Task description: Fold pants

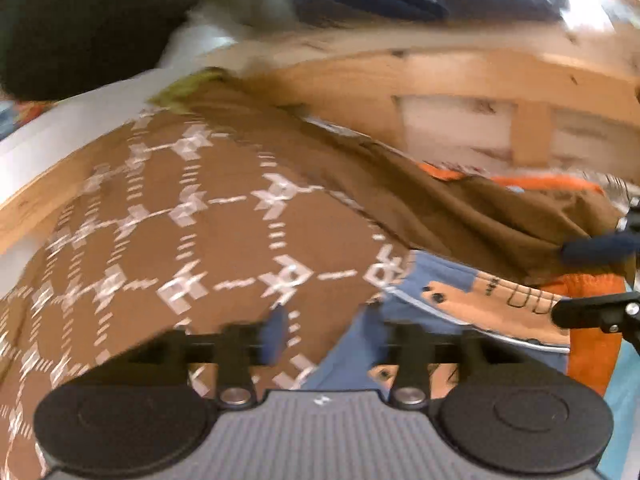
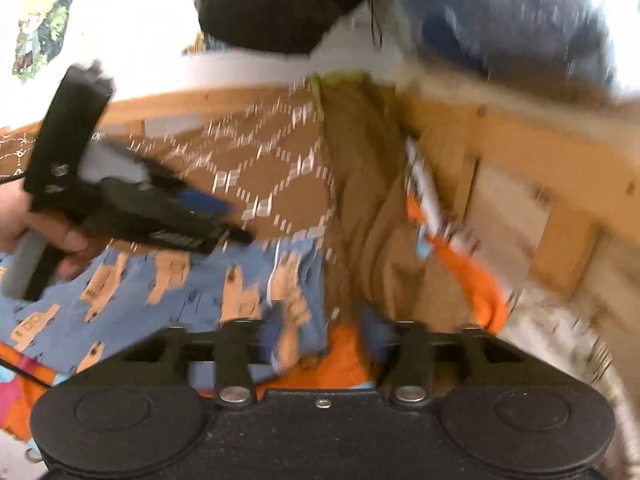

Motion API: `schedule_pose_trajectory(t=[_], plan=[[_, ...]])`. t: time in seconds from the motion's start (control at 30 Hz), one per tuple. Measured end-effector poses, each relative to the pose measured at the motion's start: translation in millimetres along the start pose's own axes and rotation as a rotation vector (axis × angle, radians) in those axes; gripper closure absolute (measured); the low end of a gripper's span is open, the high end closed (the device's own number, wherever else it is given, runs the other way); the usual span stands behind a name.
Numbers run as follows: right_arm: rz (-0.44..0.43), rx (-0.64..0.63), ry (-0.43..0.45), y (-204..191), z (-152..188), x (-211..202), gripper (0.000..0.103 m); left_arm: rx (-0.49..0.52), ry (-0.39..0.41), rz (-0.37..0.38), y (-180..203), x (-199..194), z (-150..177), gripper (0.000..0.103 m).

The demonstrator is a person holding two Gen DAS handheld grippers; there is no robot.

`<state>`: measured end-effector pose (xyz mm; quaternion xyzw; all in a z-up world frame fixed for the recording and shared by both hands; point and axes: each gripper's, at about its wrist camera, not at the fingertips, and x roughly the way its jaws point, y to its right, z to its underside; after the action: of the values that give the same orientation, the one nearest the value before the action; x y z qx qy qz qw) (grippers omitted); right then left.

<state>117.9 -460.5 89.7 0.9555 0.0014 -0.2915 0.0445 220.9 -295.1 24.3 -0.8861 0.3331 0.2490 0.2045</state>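
The pants (image 1: 460,304) are blue with tan truck prints; they lie crumpled on a brown patterned bedspread (image 1: 180,220). They also show in the right wrist view (image 2: 160,292). My left gripper (image 1: 326,332) hovers open over the pants' edge, its blue pads (image 1: 276,332) apart with no cloth between them. It also shows in the right wrist view (image 2: 224,216), held by a hand. My right gripper (image 2: 320,332) is open above the pants' right end and orange cloth (image 2: 344,360). Both views are motion-blurred.
A wooden bed frame (image 1: 460,80) runs behind the bedspread, also seen in the right wrist view (image 2: 540,200). An orange garment (image 2: 472,272) lies to the right. A plain brown sheet (image 1: 460,208) is bunched by the frame. A person's dark head (image 2: 272,4) and blue clothing (image 2: 512,12) are beyond.
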Motion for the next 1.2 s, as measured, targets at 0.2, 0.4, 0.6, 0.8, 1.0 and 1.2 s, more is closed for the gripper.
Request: schedule_pose_trajectory(t=[0.2,0.4,0.6,0.8,1.0,1.2], plan=[[-0.064,-0.096,0.094,-21,-4,7,0.066,-0.027,0.032,-0.052,-21,-67,46,0.043],[-0.039,-0.141,-0.038,-45,-6,54,0.073,-0.059,-0.209,-0.077,-42,-76,109,0.044],[0.087,-0.245,-0.042,-52,6,62,0.063,-0.200,-0.297,-0.197,-104,-106,151,0.038],[-0.047,-0.280,0.016,-100,-13,55,0.040,-0.249,-0.203,-0.316,-176,-151,150,0.038],[-0.395,-0.248,-0.067,-157,-42,98,0.051,-0.323,-0.368,-0.198,-256,-110,145,0.039],[-0.480,-0.320,-0.146,-207,-35,134,0.064,-0.316,-0.336,-0.102,-268,-98,137,0.098]])
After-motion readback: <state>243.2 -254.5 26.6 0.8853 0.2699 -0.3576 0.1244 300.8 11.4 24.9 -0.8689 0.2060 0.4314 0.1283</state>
